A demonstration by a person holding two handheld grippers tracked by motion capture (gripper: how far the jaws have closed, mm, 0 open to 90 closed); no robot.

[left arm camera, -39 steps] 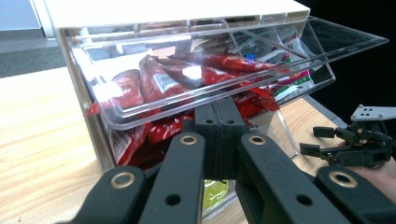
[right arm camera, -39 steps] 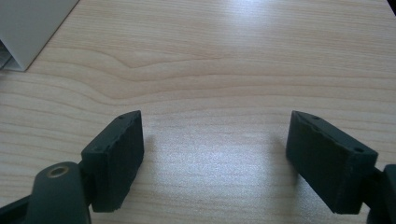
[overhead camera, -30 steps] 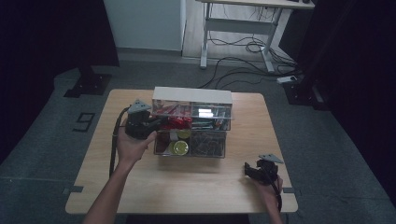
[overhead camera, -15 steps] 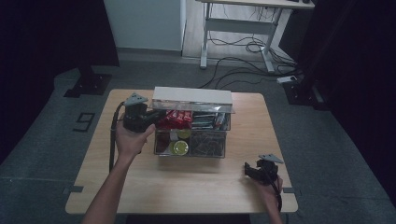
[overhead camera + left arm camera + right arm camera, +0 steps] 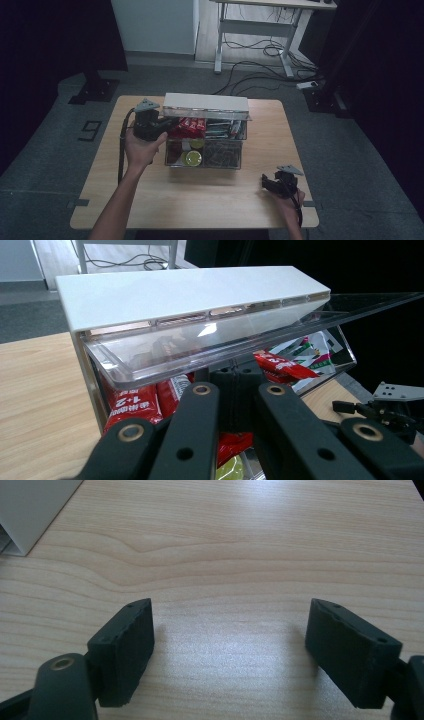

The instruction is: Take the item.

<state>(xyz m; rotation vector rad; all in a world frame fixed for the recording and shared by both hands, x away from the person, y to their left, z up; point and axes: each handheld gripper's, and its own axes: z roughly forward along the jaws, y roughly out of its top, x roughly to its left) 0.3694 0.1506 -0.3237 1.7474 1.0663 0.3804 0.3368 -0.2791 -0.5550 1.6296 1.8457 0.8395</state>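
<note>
Snacks fill a clear organiser box in the middle of the wooden counter, seen from the high view: red packets in the rear compartments, a yellow-green round item in front, under a white top with a clear flap tilted up. The left claw is at the box's left rear corner, beside the flap's end. The right claw rests near the counter's front right edge, well apart from the box.

From the left gripper view, the left claw has its jaws drawn together, apparently pinching the clear flap's lower lip, though the contact itself is hidden. Red packets lie directly below. I judge the risk to be the smooth plastic slipping free and dropping shut, or the light box dragging across the counter since nothing braces it.

From the right gripper view, the right claw is spread wide over bare wood, holding nothing; the box's white corner sits off at upper left. Open counter lies between them, so that hand has room to come in and steady the box.
</note>
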